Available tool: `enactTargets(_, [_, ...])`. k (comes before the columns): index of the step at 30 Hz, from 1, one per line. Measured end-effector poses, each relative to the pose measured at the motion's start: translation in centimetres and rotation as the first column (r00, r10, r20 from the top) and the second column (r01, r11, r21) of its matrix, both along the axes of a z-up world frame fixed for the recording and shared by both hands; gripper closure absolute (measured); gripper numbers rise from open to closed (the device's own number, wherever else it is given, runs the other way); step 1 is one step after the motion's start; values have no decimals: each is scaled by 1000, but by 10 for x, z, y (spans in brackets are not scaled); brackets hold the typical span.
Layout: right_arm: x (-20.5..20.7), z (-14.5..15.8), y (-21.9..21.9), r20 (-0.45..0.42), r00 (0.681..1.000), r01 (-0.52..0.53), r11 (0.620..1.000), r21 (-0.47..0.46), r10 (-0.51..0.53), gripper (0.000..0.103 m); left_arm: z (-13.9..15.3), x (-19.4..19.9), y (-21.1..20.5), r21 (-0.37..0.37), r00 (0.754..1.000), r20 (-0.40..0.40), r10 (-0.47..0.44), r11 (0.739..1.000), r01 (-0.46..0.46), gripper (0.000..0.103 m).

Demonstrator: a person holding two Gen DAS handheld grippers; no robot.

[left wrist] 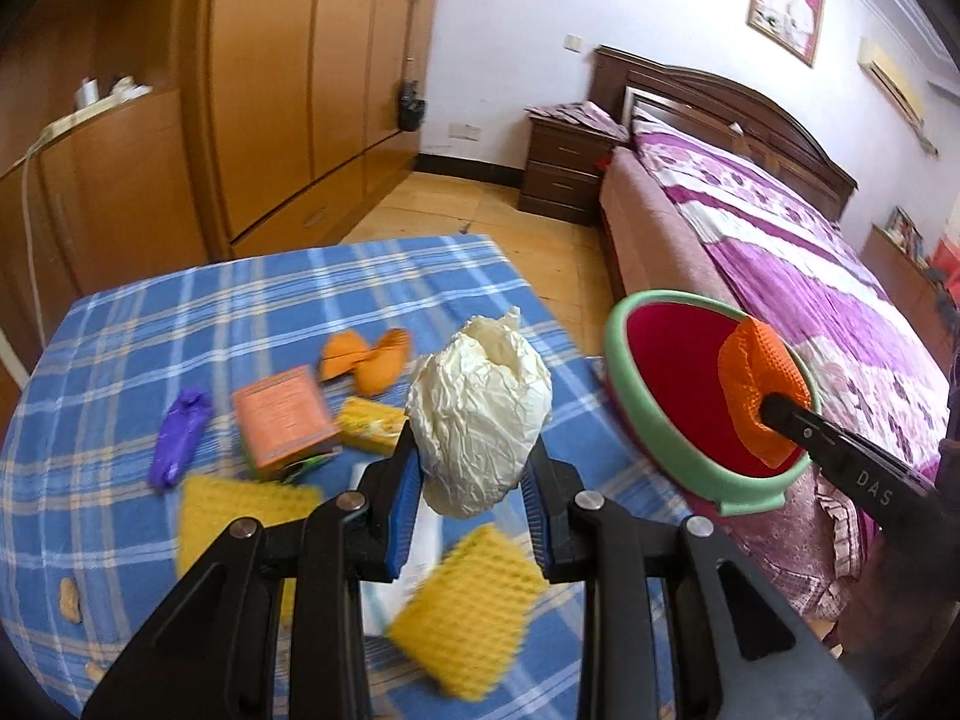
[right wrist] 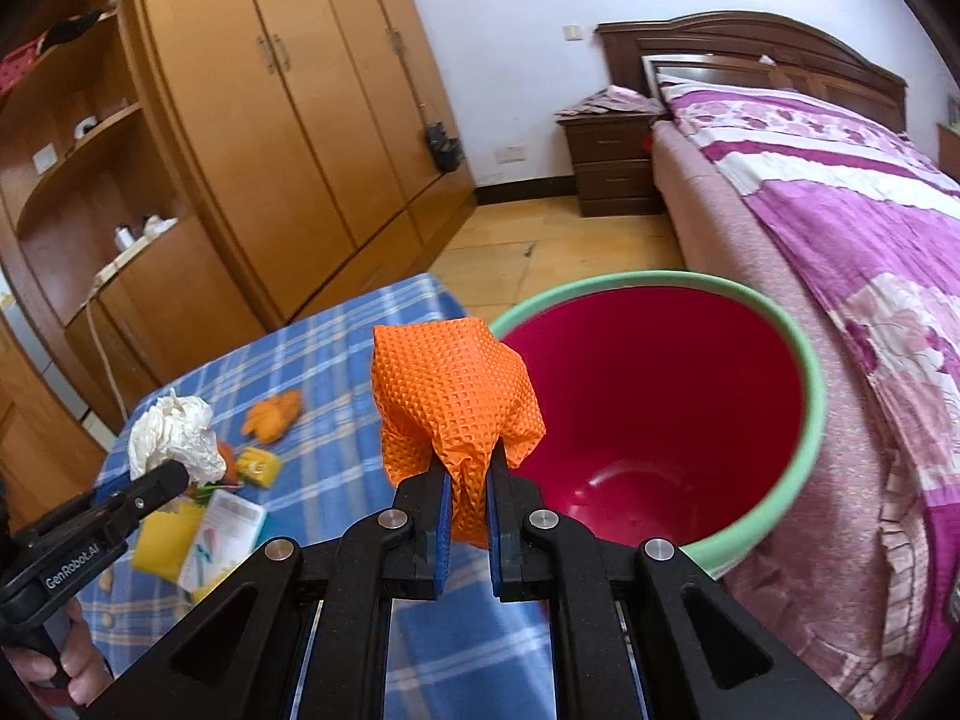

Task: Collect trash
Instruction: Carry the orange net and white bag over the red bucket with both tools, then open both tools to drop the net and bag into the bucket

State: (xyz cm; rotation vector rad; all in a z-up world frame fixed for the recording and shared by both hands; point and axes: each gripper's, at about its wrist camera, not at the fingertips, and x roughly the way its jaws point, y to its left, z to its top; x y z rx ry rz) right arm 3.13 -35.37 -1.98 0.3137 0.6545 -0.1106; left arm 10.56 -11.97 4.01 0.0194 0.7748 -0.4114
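My left gripper is shut on a crumpled cream paper ball, held above the blue checked table. My right gripper is shut on a scrunched orange textured wrapper, which hangs at the near left rim of a red bin with a green rim. In the left wrist view the orange wrapper sits over the red bin, at the tip of the right gripper. The paper ball and the left gripper show at the left of the right wrist view.
Litter lies on the table: yellow textured pieces, an orange booklet, a purple wrapper, orange scraps. A bed with a purple cover flanks the bin. Wooden wardrobes and a nightstand stand behind.
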Motion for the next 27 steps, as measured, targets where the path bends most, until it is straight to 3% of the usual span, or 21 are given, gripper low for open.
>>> enactTargets(13, [-6,-17,-61,-24,991,131,991,2,-131,94,-11,13,-85,40,991,-32,-130,991,131,72])
enactTargets(27, [-4,-35,-106,-46,984,173,983,61,-170,91,-40,29,-161,127,972,-82,-219,965,228,72])
